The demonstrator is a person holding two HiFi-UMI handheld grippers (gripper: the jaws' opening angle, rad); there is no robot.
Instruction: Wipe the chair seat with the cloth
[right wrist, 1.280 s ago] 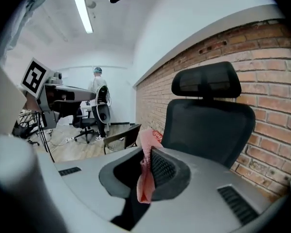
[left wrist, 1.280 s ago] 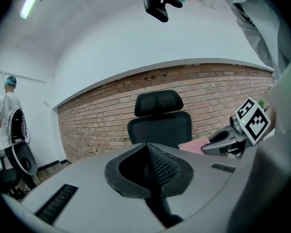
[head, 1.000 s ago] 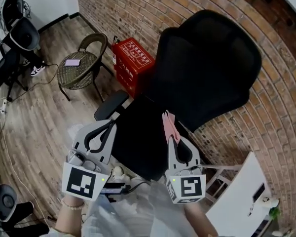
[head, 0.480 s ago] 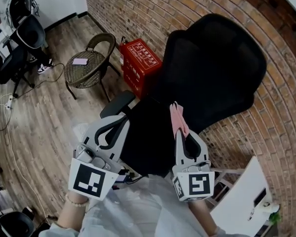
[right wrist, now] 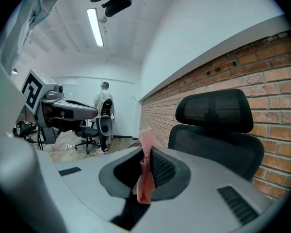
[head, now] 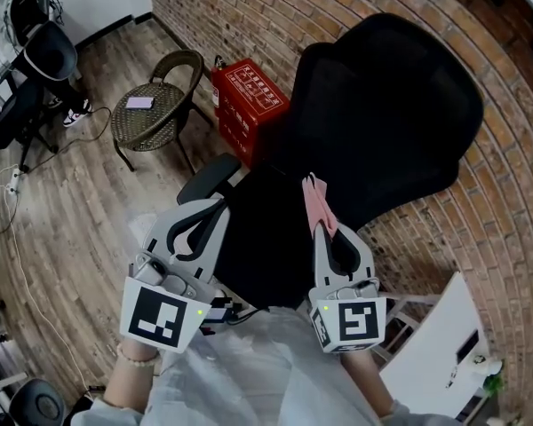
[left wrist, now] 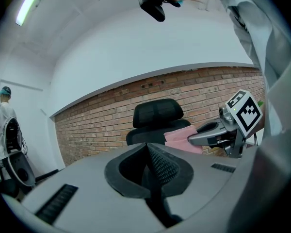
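A black office chair with a tall mesh back stands against the brick wall; its seat lies below both grippers. My right gripper is shut on a folded pink cloth, which sticks up between the jaws above the seat's right side. My left gripper is shut with nothing in it, over the seat's left edge near the armrest. In the left gripper view the chair back and the pink cloth show ahead.
A red box sits by the wall left of the chair. A wicker chair holding a small pink item stands further left. A white table is at lower right. Cables run along the wooden floor. A person stands among office chairs far off.
Over the last second both grippers shifted slightly up and right above the seat; the cloth stays clamped in the right gripper. Little difference from half a second ago.
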